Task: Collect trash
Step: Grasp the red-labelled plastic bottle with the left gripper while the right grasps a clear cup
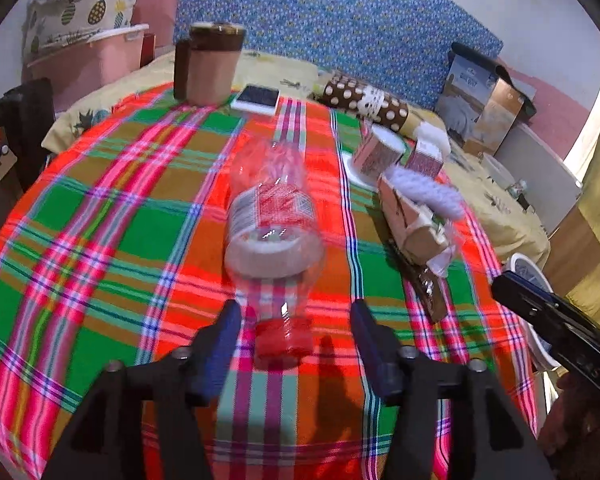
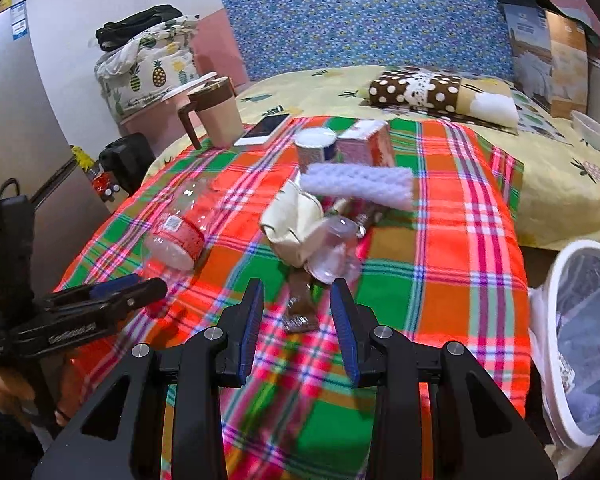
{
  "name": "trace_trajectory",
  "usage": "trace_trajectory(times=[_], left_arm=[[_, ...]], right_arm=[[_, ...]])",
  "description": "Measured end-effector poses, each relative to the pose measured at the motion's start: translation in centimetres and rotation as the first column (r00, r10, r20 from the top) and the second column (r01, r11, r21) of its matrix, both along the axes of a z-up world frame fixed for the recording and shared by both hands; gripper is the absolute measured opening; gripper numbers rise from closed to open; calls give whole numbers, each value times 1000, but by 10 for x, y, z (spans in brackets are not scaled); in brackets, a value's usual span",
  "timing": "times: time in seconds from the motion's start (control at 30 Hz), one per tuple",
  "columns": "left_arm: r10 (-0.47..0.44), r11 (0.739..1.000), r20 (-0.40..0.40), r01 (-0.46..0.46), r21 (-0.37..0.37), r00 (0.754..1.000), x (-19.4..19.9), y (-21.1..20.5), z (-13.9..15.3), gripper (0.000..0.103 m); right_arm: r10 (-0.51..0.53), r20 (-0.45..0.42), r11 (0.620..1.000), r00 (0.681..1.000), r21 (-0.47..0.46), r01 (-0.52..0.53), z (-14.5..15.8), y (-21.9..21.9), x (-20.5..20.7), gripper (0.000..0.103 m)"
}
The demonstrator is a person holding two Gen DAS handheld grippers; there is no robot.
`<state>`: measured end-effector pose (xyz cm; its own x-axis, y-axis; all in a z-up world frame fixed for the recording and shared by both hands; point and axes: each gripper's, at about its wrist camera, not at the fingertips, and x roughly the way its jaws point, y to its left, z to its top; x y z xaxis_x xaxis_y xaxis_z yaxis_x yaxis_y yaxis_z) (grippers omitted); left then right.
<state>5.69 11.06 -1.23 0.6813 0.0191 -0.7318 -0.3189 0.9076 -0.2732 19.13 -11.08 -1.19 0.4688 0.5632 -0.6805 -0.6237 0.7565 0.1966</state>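
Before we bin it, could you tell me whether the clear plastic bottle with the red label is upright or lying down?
Lying down: the clear plastic bottle rests on its side on the plaid cloth.

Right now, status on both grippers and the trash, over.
Left gripper open, red cap of plastic bottle between fingers. Right gripper open over brown wrapper. Bin to the right.

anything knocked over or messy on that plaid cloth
Yes. A clear plastic bottle with a red cap lies on its side mid-cloth instead of standing. To its right sits a jumbled pile: a torn carton, a white knitted piece draped over it, and a brown wrapper lying loose in front.
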Motion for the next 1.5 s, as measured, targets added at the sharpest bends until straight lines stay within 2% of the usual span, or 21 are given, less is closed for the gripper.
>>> trace_trajectory(times=[0.2,0.43,0.9,0.97,1.13,1.5], left_arm=[[30,999,19,-31,44,999,8,11,6,64],[65,995,11,-66,79,998,30,30,4,66],[72,997,-9,-72,36,997,60,43,-5,67],[70,997,-18,-70,38,997,62,43,-6,63],[56,998,-9,-56,22,998,59,42,-6,62],[15,999,26,-16,36,1000,41,18,9,61]], right_arm=[[-29,21,999,999,-28,30,-1,6,13,37],[-74,-4,995,997,-69,74,-16,14,36,37],[-72,-54,996,996,-48,69,-29,17,49,35],[-72,-57,997,996,-39,69,-29,15,48,34],[-69,-56,997,996,-25,68,-26,14,46,34],[-81,-38,997,996,9,82,-15,-4,33,34]])
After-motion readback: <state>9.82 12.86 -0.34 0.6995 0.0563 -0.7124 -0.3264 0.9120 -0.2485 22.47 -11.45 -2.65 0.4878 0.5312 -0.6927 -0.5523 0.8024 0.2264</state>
